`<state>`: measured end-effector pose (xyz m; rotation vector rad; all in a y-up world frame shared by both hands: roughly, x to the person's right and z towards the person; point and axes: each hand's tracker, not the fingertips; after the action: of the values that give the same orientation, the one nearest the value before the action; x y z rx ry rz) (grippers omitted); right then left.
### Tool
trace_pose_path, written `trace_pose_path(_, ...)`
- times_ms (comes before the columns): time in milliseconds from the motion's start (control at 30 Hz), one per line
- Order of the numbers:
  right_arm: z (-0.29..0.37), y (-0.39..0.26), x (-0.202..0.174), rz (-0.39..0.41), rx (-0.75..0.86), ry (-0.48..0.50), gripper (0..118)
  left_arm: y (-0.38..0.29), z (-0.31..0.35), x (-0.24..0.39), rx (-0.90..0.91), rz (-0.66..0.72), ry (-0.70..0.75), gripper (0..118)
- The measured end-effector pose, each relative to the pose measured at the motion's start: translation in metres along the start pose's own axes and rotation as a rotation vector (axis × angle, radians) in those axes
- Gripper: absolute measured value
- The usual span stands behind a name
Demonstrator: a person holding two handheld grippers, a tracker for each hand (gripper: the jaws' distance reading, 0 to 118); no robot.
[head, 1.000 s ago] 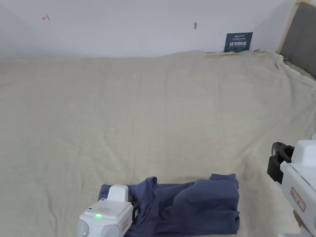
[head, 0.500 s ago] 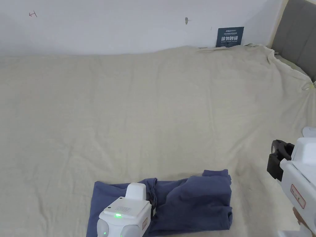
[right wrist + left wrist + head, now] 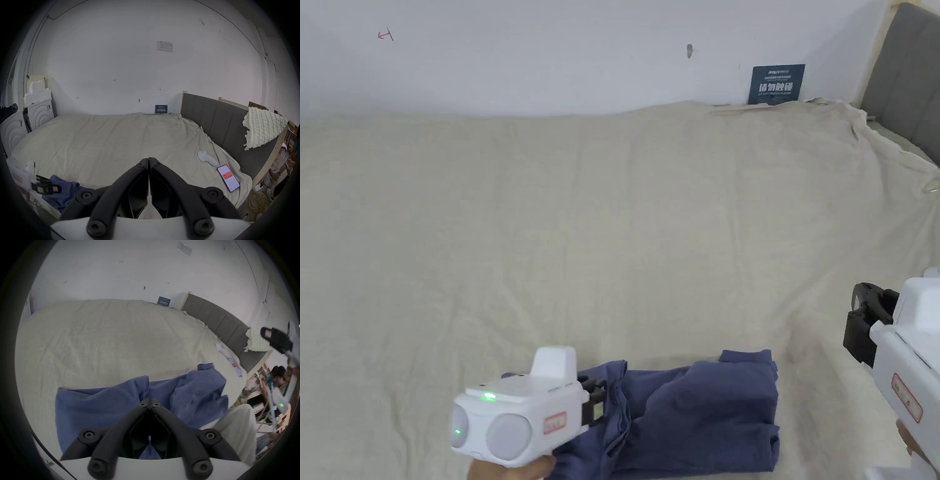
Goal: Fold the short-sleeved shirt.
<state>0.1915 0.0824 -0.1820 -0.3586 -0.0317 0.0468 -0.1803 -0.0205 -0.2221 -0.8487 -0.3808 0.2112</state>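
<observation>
The left gripper [image 3: 599, 405] has turned sideways over the blue shirt [image 3: 700, 419] on the bed [image 3: 612, 219], fingers pressed together and empty, like the right gripper [image 3: 148, 160]. Best next: square the rumpled right fold.

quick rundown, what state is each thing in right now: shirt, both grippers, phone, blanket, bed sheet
dark blue short-sleeved shirt: partly folded, rumpled, lying on the bed's near edge
left gripper: shut, tips over the shirt; whether they pinch cloth cannot be told
right gripper: shut, holding nothing, off to the right of the shirt
smartphone: lying flat, screen lit
cream knitted blanket: draped over the grey headboard
beige bed sheet: spread out, lightly wrinkled
</observation>
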Motion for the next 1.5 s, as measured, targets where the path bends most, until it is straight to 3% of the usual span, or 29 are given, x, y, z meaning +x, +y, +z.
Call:
trace_pose_path(167, -0.001, 0.002, -0.006, 0.002, 0.005, 0.009, 0, 0.019, 0.038, -0.049, -0.016, 0.114, -0.05, 0)
trace_pose_path(233, -0.002, 0.002, -0.009, 0.003, 0.003, 0.014, 0, 0.023, 0.046, -0.069, -0.027, 0.15, -0.05, 5)
trace_pose_path(267, -0.002, 0.002, -0.01, 0.005, 0.002, 0.017, 0, 0.024, 0.049, -0.08, -0.043, 0.166, -0.058, 11)
trace_pose_path(300, -0.003, 0.002, -0.011, 0.007, 0.001, 0.02, 0, 0.024, 0.051, -0.089, -0.055, 0.184, -0.049, 25)
trace_pose_path(400, -0.004, 0.002, -0.015, 0.014, -0.003, 0.027, 0, 0.019, 0.051, -0.117, -0.087, 0.228, -0.036, 76)
trace_pose_path(567, -0.005, 0.002, -0.021, 0.02, -0.009, 0.034, 0, 0.003, 0.039, -0.156, -0.15, 0.356, -0.081, 93)
trace_pose_path(800, -0.005, 0.001, -0.025, 0.036, -0.025, 0.033, 0, -0.017, 0.008, -0.178, -0.187, 0.412, -0.126, 92)
trace_pose_path(1033, -0.005, 0.0, -0.026, 0.046, -0.04, 0.022, 0, -0.015, -0.005, -0.171, -0.179, 0.407, -0.179, 74)
trace_pose_path(1067, -0.005, 0.0, -0.026, 0.045, -0.042, 0.021, 0, -0.015, -0.007, -0.169, -0.187, 0.385, -0.171, 71)
trace_pose_path(1167, -0.005, -0.001, -0.027, 0.045, -0.044, 0.02, 0, -0.015, -0.006, -0.165, -0.195, 0.362, -0.164, 25)
trace_pose_path(1200, -0.005, 0.0, -0.028, 0.045, -0.046, 0.021, 0, -0.016, -0.008, -0.164, -0.199, 0.356, -0.152, 20)
trace_pose_path(1500, -0.006, 0.005, -0.031, 0.046, -0.04, 0.034, 0, -0.003, 0.016, -0.142, -0.2, 0.262, -0.061, 13)
